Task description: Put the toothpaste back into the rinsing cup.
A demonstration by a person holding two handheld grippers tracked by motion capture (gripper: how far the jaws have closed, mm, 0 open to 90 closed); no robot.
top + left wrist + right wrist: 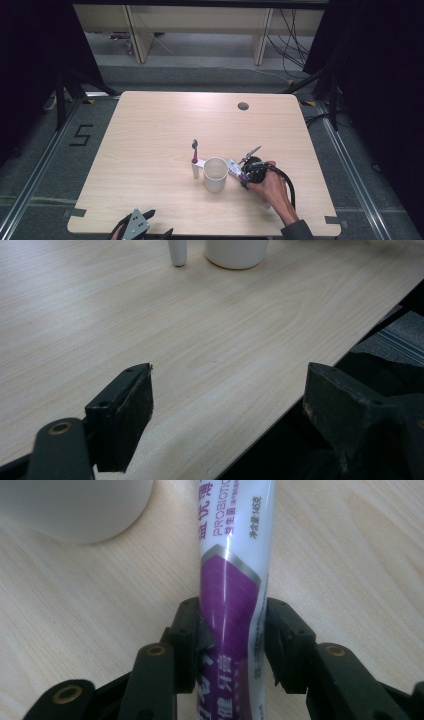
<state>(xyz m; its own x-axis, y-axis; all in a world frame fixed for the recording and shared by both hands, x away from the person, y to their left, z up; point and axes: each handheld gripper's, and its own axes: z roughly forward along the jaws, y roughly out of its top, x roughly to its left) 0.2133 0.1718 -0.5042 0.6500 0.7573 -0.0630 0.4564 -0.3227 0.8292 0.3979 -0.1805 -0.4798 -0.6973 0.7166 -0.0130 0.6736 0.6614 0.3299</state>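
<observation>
A white round cup (215,174) stands on the pale wooden table (150,130), a bit right of the middle and nearer the person's side. Just left of the cup lies a white-handled toothbrush (195,160), with its brush end pointing to the far side. Just right of the cup lies a white and purple toothpaste tube (232,580), flat on the table and pointing toward the cup. The right gripper (231,645) sits at the tube's right end, with one jaw on each side of the tube, touching it. The left gripper (136,225) is at the near edge of the table, left of the cup and well apart from it. A small round hole (243,106) is near the far edge.
</observation>
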